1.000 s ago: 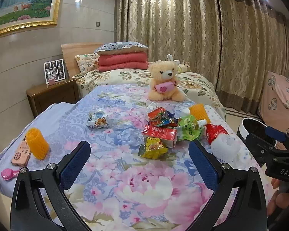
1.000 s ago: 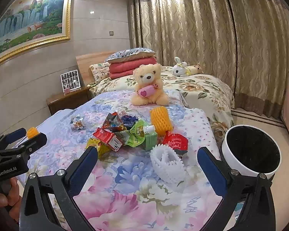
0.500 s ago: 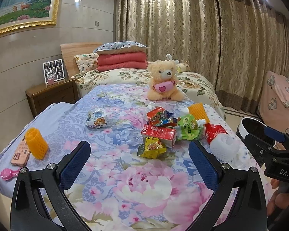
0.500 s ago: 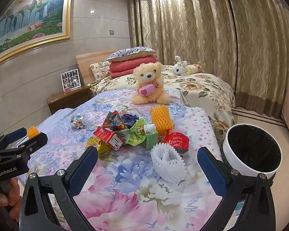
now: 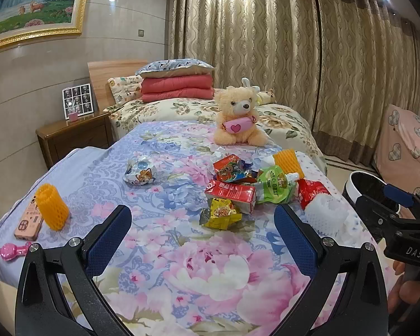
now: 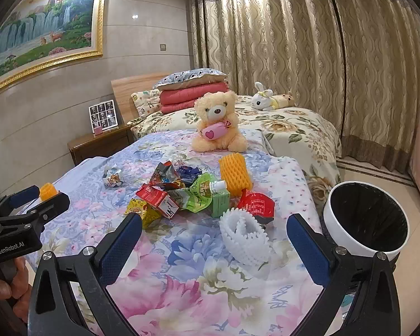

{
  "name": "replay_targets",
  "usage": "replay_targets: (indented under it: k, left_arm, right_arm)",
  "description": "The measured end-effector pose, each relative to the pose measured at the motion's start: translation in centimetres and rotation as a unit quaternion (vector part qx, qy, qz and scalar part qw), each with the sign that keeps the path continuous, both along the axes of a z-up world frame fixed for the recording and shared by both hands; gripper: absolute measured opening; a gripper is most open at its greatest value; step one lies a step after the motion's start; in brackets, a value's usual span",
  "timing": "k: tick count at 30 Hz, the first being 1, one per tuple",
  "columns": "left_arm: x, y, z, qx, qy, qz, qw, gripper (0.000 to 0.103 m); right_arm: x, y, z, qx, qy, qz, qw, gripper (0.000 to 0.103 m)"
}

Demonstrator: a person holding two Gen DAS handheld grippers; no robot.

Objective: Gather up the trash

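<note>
A: Where does the trash lie?

B: It sits in a heap on the floral bed (image 5: 182, 266): a red carton (image 5: 229, 194), a yellow wrapper (image 5: 219, 215) just near of it, a green pouch (image 5: 274, 184) to the right, and a red-and-blue snack bag (image 5: 229, 168) at the far side. A white foam net (image 6: 245, 238) lies at the heap's near right edge, touching a red packet (image 6: 256, 204). An orange foam net (image 6: 235, 172) stands at the far right of the heap.

A: Anything apart from the heap?

B: A crumpled silver wrapper (image 5: 140, 169) lies to the left, well apart. A second orange foam net (image 5: 51, 210) stands near the bed's left edge, beside a pink phone (image 5: 28, 222).

A: And the tools?

B: The left tool (image 5: 201, 235) hovers over the near bed, its jaws spread wide and holding nothing. The right tool (image 6: 214, 246) is likewise wide and empty, with the white foam net between its fingers in view.

A: The bin?

B: The white bin (image 6: 336, 224) with a black liner stands on the floor just right of the bed.
</note>
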State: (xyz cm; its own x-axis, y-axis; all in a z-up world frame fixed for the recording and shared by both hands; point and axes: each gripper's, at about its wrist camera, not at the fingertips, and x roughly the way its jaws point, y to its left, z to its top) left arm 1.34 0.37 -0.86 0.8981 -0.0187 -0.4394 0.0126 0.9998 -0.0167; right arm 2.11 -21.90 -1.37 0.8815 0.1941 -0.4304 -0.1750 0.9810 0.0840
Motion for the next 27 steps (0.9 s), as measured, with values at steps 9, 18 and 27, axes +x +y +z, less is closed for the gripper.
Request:
replay_targets:
  k: [9,18,27]
  left_arm:
    - [-0.01,0.06,0.01,-0.001,-0.001,0.0,1.0,0.103]
    - [0.13,0.01,0.03,0.0,0.0,0.0,1.0,0.103]
    - [0.08,-0.04,0.16,-0.001,0.0,0.0,1.0,0.103]
  right_arm:
    - [0.02,0.18,0.08,0.0,0.0,0.004,1.0,0.103]
    - [-0.03,0.08,-0.08,0.005,0.002,0.006,1.0,0.103]
    - [-0.01,0.06,-0.12,0.004,0.002,0.006,1.0,0.103]
